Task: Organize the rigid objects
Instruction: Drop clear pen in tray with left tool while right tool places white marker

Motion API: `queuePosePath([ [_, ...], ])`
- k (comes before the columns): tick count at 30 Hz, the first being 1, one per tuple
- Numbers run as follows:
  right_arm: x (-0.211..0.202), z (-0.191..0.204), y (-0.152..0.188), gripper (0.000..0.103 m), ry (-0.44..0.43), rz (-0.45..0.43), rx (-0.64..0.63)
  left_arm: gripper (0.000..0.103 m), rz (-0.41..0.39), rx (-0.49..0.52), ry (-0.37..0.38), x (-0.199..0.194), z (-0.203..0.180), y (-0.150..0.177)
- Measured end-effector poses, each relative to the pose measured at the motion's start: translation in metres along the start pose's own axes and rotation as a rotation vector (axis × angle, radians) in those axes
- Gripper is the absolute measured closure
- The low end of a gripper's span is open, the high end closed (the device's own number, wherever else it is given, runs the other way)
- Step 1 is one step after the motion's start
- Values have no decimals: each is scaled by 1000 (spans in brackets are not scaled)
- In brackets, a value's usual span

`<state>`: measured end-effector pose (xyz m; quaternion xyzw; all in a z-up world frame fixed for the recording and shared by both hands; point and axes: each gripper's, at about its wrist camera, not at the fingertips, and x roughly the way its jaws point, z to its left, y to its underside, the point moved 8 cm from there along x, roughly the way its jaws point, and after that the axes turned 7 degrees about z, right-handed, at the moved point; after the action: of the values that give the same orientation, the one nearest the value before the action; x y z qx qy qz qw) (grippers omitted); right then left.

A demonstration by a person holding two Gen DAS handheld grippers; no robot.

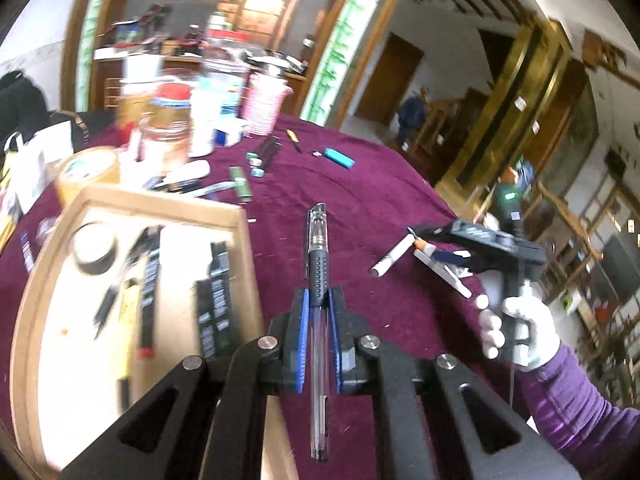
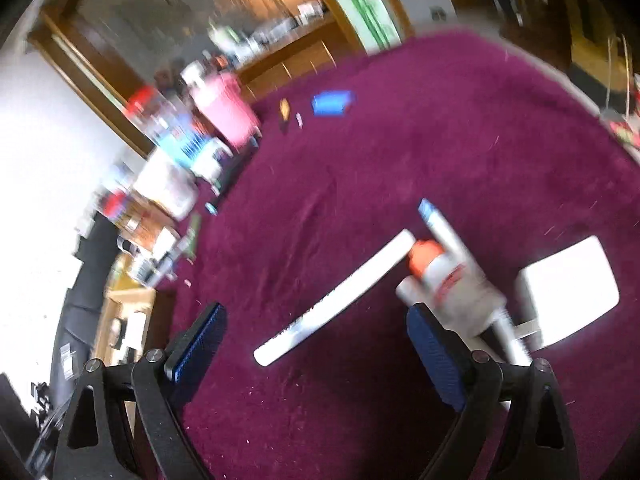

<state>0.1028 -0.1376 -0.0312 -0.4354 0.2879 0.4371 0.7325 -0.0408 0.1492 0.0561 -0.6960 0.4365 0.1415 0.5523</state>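
Left wrist view: a clear gel pen point(image 1: 318, 280) is clamped lengthwise between the closed pads of the left gripper point(image 1: 319, 304) above the purple tablecloth point(image 1: 380, 192), with the wooden tray point(image 1: 236, 240) at nine o'clock. In the right wrist view, the right gripper point(image 2: 316, 344) is seen spread wide with nothing held, a white stick point(image 2: 340, 300) lying between its fingers and an orange-capped bottle point(image 2: 444, 276) at two o'clock.

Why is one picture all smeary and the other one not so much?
Right wrist view: motion blur smears everything, even the white stick between the open right tongs. Left wrist view: the pen in the left tongs looks sharp, but the tray is streaked and glary.
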Motion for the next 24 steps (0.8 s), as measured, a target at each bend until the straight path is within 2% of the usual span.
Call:
queuePosePath([
  [3, 26, 6, -3, 26, 58, 38, 22, 93, -26, -51, 9, -16, 23, 9],
  [4, 35, 8, -4, 28, 73, 51, 34, 93, -31, -70, 8, -21, 33, 12],
  [7, 44, 14, -9, 36, 202, 30, 18, 93, -33, -110, -6, -28, 57, 20],
  [9, 47, 15, -10, 55, 321, 13, -18, 93, -34, -130, -9, -29, 67, 24],
  [10, 48, 16, -10, 60, 394, 5, -55, 93, -39, -142, -12, -32, 73, 25],
  [12, 47, 15, -7, 72, 449, -10, -104, 93, -49, -156, -21, -36, 79, 27],
  [15, 38, 10, -1, 89, 394, -12, -81, 93, -64, -172, -25, -45, 87, 29],
  [17, 31, 9, 3, 88, 318, -12, -56, 93, -71, -183, -32, -49, 92, 30],
  [24, -2, 19, 26, 88, 142, -61, -1, 93, -69, -240, -36, -62, 110, 49],
])
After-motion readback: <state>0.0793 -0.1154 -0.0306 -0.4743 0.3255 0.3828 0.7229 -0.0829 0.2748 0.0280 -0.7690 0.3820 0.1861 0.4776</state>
